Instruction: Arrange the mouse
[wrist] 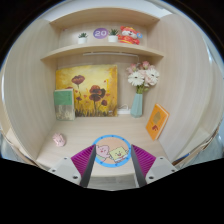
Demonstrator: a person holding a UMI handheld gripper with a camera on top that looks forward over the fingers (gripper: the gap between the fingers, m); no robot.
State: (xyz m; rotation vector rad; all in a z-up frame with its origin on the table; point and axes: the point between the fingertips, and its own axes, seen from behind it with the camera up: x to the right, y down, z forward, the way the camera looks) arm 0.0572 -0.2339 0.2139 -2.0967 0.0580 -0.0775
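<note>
A small pink mouse [59,139] sits on the pale desk [95,135], ahead of my fingers and well to their left. A round mouse mat [111,153] with a blue rim and two cartoon figures lies flat on the desk just ahead of and between my fingertips. My gripper [112,166] is open and empty, its magenta pads [87,159] spread to either side of the mat. It is apart from the mouse.
At the back stand a flower painting [86,86], a small teal picture [64,103] and a blue vase of flowers [138,100]. An orange card [157,121] leans at the right wall. A shelf [100,50] above holds small items.
</note>
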